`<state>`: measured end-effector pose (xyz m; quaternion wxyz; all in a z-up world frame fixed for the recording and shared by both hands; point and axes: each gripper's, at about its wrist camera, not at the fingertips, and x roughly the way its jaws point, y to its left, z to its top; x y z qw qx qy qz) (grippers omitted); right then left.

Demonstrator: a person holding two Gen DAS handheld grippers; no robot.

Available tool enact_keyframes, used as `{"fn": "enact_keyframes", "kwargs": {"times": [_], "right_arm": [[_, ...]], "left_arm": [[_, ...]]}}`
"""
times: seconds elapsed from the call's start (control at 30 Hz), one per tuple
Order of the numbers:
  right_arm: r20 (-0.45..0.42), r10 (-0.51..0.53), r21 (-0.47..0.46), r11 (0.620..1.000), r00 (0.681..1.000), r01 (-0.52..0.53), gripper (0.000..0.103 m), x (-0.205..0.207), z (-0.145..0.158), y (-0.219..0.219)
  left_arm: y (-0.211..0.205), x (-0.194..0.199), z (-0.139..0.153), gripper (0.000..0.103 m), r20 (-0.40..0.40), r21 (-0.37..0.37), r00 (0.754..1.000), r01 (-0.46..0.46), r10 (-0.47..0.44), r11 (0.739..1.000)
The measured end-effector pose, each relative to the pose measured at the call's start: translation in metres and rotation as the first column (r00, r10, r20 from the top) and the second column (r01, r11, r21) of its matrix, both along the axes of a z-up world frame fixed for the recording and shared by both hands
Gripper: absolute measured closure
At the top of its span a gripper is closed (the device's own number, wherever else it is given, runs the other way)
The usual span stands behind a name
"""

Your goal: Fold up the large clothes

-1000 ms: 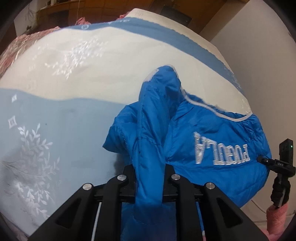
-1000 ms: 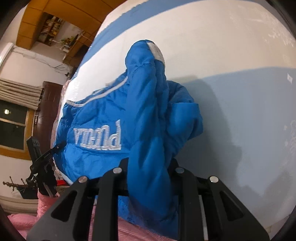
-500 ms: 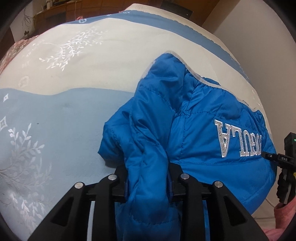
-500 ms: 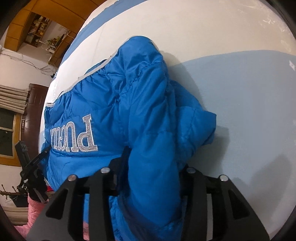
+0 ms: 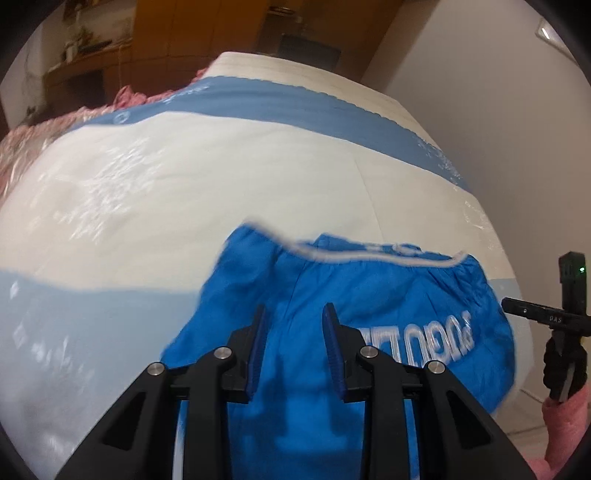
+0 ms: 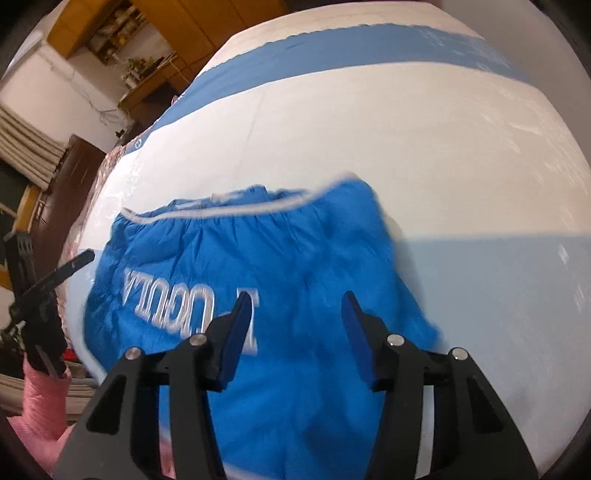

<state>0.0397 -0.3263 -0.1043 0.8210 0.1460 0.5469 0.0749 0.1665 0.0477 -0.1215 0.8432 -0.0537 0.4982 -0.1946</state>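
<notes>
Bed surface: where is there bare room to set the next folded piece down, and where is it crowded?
Free: the wide white band beyond the blue jacket, up to the darker blue stripe, and the pale blue patch beside the jacket's far side from the wall. Crowded: the near edge, where the jacket lies under both open tools, left and right.

A bed with a blue-and-white cover fills the frame — wooden shelves upper left, pink quilt far left.
</notes>
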Motion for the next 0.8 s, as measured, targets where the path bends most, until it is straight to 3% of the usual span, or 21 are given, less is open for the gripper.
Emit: {"fn": "enact_keyframes", "kwargs": {"times": [0.13,0.23,0.43,0.53,0.6,0.67,0.8], "right_arm": [[0.005,-0.020,-0.011,1.000,1.000,0.020,0.054,0.038,-0.026,0.005],[-0.050,-0.060,0.007,0.998,0.997,0.060,0.067,0.056,-0.053,-0.010],[-0.074,-0.122,0.124,0.984,0.990,0.131,0.070,0.077,-0.078,-0.035],[-0.076,-0.121,0.115,0.985,0.990,0.129,0.070,0.077,-0.075,-0.034],[-0.069,-0.132,0.127,0.982,0.989,0.140,0.064,0.067,-0.064,-0.035],[-0.019,-0.119,0.125,0.985,0.993,0.120,0.056,0.044,-0.040,-0.034],[0.015,-0.033,0.083,0.996,0.999,0.032,0.056,-0.012,-0.010,-0.018]], "left_arm": [[-0.013,0.039,-0.034,0.073,-0.021,0.021,0.999,-0.038,0.039,0.999],[-0.012,0.056,-0.059,0.077,-0.075,0.030,0.996,-0.048,0.050,0.998],[-0.017,0.075,-0.079,0.085,-0.106,0.050,0.993,-0.042,0.047,0.998],[-0.028,0.079,-0.077,0.085,-0.101,0.093,0.994,-0.032,0.041,0.995],[-0.028,0.074,-0.068,0.085,-0.098,0.097,0.994,-0.043,0.052,0.994],[-0.021,0.058,-0.051,0.084,-0.064,0.087,0.995,-0.069,0.075,0.994],[-0.017,-0.003,-0.013,0.082,0.032,0.073,0.999,-0.028,0.026,0.997]]}}
